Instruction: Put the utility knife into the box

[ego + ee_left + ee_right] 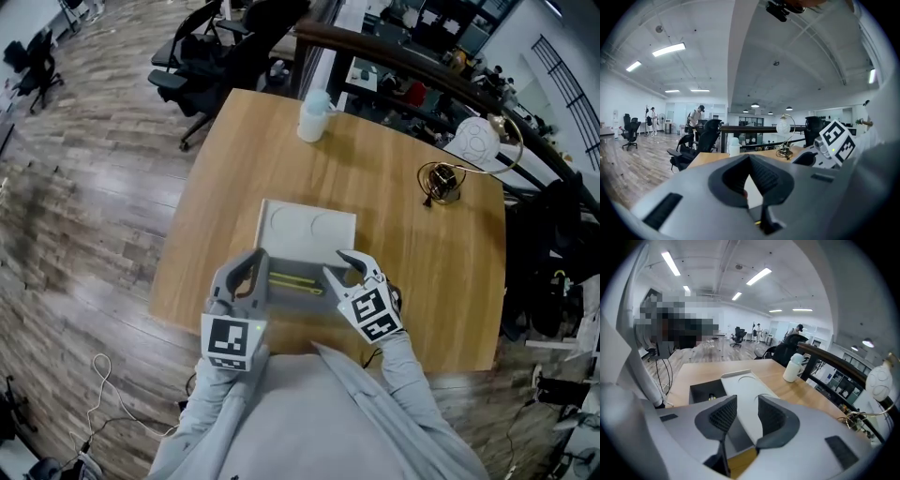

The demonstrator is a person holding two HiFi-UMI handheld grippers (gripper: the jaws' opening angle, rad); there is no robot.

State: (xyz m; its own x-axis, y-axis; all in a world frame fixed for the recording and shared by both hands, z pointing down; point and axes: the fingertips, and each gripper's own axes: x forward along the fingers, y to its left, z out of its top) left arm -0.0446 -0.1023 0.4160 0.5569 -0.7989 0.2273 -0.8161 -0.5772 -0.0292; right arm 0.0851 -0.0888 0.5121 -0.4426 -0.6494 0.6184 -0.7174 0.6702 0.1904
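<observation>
Item: slim yellow-green utility knife (296, 281), lying lengthwise on the floor of the shallow dark-lined rectangular box (302, 299) at lower centre of the head view, so it appears already placed. The box's flat white lid (307, 231) with two moulded circles lies open just above it. Grey left gripper (253, 267) is over the box's left end, fingertips pressed together and holding nothing. Grey right gripper (342, 267) is over the right end, jaws spread and empty, with the lid showing between them. The support is a light wooden table (403, 234), and the box sits near its lower edge. A white bottle with a pale cap (314, 114) stands well apart, at upper centre. Hazards, as judged: either gripper catching a box wall on withdrawal could drag the box toward the near edge or tip the knife out. A careless sweep could also knock the open lid.
</observation>
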